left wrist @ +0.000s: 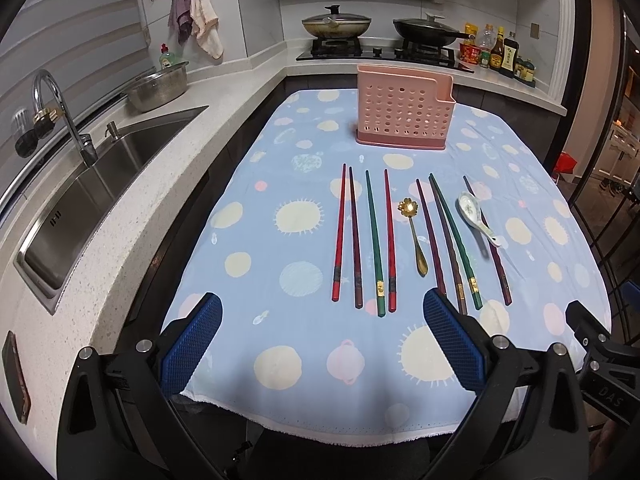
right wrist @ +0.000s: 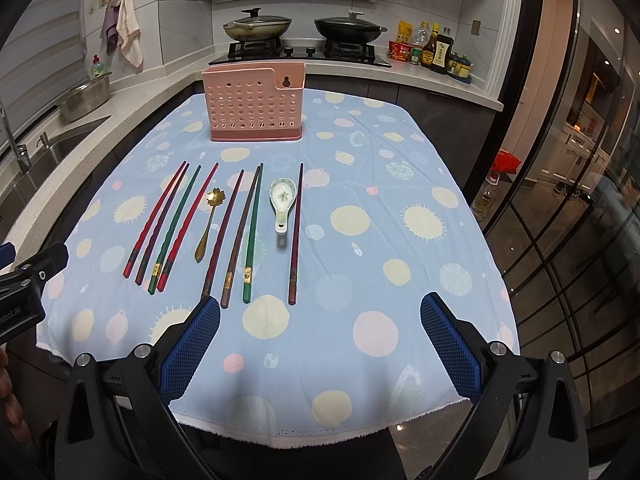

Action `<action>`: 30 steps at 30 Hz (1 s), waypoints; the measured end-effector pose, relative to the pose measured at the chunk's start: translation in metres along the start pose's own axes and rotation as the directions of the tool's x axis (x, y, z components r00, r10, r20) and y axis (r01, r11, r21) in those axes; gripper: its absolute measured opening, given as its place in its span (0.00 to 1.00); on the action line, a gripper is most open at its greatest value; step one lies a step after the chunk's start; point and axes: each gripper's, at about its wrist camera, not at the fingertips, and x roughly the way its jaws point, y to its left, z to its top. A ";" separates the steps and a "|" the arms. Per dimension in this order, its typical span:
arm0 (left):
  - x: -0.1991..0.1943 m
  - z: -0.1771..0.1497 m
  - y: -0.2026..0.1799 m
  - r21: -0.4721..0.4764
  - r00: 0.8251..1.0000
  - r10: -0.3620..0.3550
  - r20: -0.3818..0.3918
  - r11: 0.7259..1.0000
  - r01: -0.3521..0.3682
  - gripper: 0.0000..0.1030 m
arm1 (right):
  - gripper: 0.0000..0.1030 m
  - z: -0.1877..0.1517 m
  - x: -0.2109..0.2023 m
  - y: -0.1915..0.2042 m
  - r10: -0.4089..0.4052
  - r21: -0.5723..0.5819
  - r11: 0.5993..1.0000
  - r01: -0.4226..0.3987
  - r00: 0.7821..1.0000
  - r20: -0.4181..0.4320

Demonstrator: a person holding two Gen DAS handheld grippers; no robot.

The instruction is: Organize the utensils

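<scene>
Several red, green and dark purple chopsticks lie side by side on the blue dotted tablecloth. Among them rest a gold flower-headed spoon and a white ceramic spoon. A pink perforated utensil holder stands upright behind them. My left gripper hovers open near the table's front edge, short of the chopstick handles. Just as wide open, my right gripper hangs before the right-hand chopsticks. Neither holds anything.
A white counter with a steel sink and tap runs along the left. A metal bowl sits beside it. Two pans stand on the stove behind. Sauce bottles are at back right. A glass door borders the right.
</scene>
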 end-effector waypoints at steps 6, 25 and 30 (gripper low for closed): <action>-0.001 0.001 -0.001 0.001 1.000 -0.007 0.002 1.000 0.007 0.93 | 0.93 0.000 0.000 0.000 0.000 0.000 1.000 0.000 1.000 0.000; -0.002 0.000 0.000 -0.007 1.000 -0.011 0.001 1.000 0.011 0.93 | 0.93 0.000 -0.001 0.000 0.001 0.001 1.000 -0.001 1.000 0.002; -0.002 0.000 0.002 -0.008 1.000 -0.011 0.000 1.000 0.011 0.93 | 0.93 0.000 -0.001 0.000 0.001 0.001 1.000 -0.001 1.000 0.002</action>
